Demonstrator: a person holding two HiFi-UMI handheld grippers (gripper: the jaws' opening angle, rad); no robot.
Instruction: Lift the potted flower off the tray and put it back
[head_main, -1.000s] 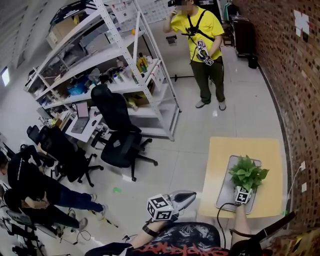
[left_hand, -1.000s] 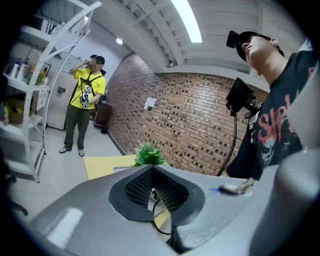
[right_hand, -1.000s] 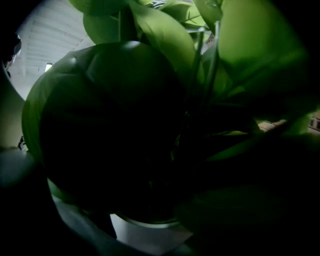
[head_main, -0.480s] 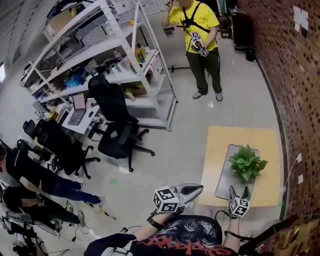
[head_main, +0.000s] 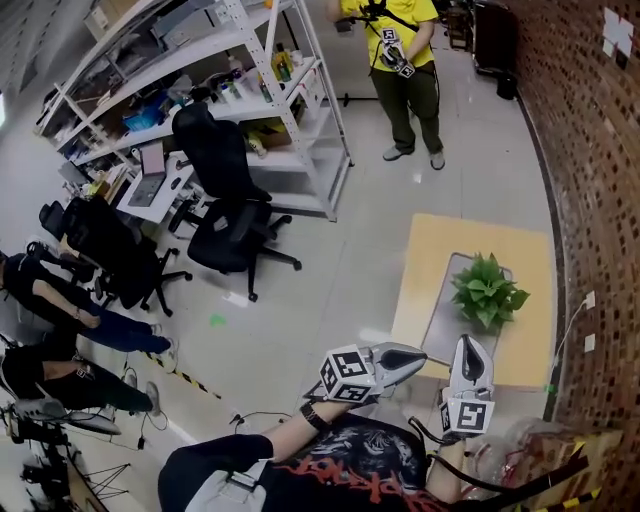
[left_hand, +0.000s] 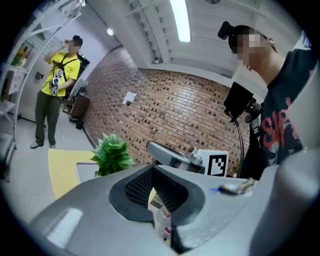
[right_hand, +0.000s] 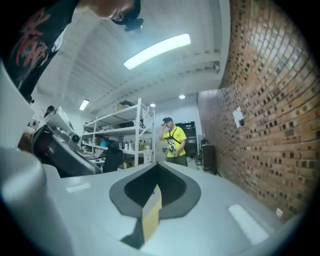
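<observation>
The potted flower (head_main: 487, 290), a bushy green plant, stands on the grey tray (head_main: 440, 325) on the yellow table (head_main: 470, 240). My right gripper (head_main: 472, 349) is lifted clear of the tray's near end. Its jaws are closing to shut with nothing between them, and its own view shows them shut (right_hand: 156, 174) and pointing level across the room. My left gripper (head_main: 418, 356) hovers shut and empty off the table's near left corner. In the left gripper view the flower (left_hand: 111, 152) and the tray (left_hand: 86, 171) lie beyond the jaws (left_hand: 152, 172), with the right gripper (left_hand: 175, 157) beside them.
A brick wall (head_main: 590, 150) runs along the table's right side. A person in a yellow shirt (head_main: 400, 50) stands at the far end of the floor. White shelving (head_main: 240, 90), black office chairs (head_main: 225, 215) and seated people (head_main: 60, 310) fill the left.
My right gripper has left the pot on the tray, drawn back and risen, and its jaws went from open to shut. The left gripper drifted a little toward the table.
</observation>
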